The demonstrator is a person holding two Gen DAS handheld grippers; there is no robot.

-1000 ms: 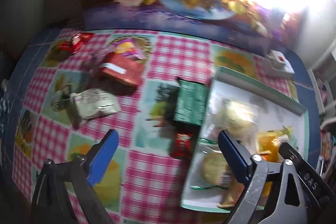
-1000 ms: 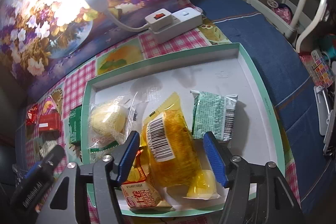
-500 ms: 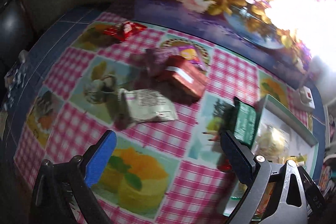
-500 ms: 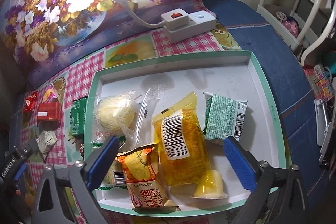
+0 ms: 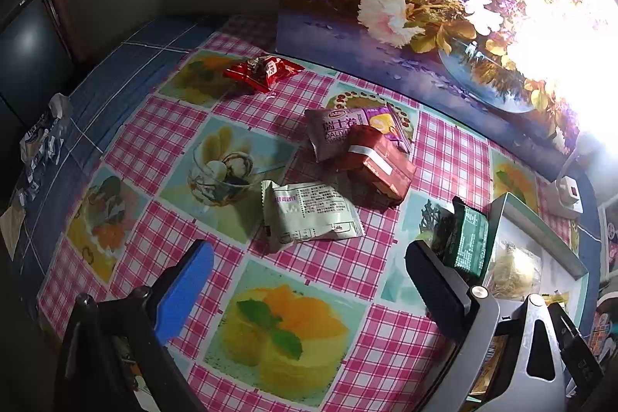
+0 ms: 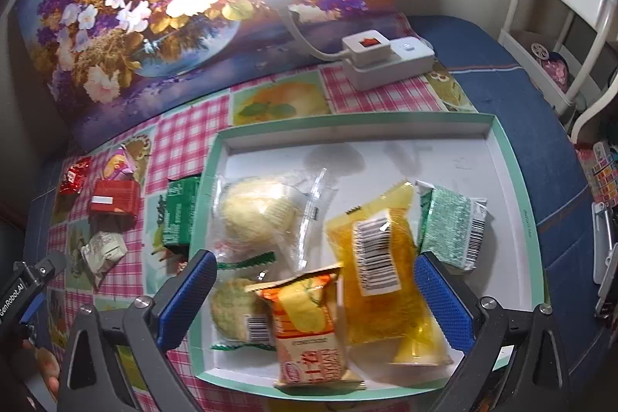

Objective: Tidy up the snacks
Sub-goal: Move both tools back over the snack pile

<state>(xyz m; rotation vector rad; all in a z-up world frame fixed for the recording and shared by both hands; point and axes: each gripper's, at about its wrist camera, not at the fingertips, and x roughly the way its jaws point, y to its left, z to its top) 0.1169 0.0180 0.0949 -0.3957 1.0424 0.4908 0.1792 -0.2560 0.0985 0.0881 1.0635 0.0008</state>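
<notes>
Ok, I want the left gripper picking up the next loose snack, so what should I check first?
1. Left gripper jaws open, nothing between them: ok.
2. Pale green packet lies flat and unobstructed on the tablecloth: ok.
3. Red packet overlaps the purple packet; separate grab: not ok.
4. Right gripper jaws open over the tray, clear of the loose snacks: ok.
5. Free space in the tray's far half: ok.
6. Dark green packet leaning against the tray's side, stable: cannot tell.
</notes>
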